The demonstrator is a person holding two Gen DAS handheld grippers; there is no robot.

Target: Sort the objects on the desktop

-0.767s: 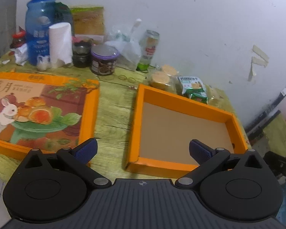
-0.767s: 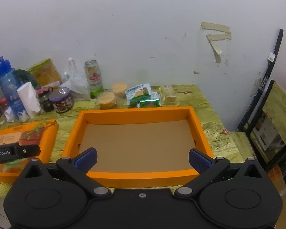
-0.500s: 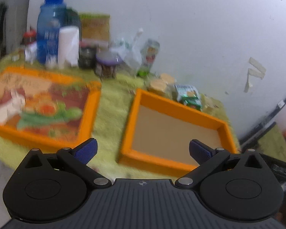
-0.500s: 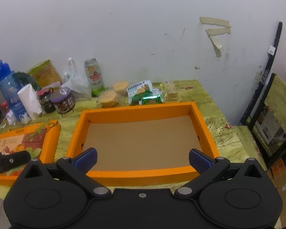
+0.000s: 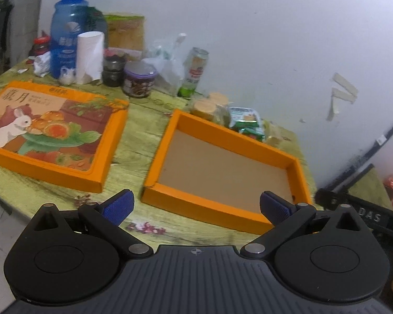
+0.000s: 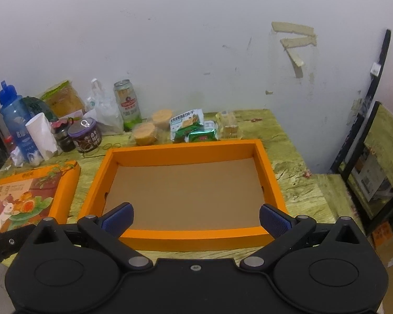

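Observation:
An empty orange box (image 6: 269, 172) (image 5: 154, 172) with a brown floor sits mid-table. Its printed rabbit lid (image 5: 47, 128) (image 6: 26, 198) lies to the left. Behind the box are round pastries (image 6: 144, 133) (image 5: 204, 107), green biscuit packs (image 6: 194, 128) (image 5: 246, 123) and a clear-wrapped snack (image 6: 229, 125). My left gripper (image 5: 196, 206) hangs open over the table's near edge, in front of the box. My right gripper (image 6: 195, 218) is open above the box's front wall. Neither holds anything.
At the back left stand a blue bottle (image 5: 68, 31), a white paper roll (image 5: 89, 53), dark jars (image 5: 138, 82), a plastic bag (image 6: 103, 112) and a drink can (image 6: 127, 107). A chair (image 6: 372, 157) stands right of the table. The wall is close behind.
The left wrist view has drawn back and swung slightly, so more of the table's near edge shows. The right view rose a little. Both grippers stay open.

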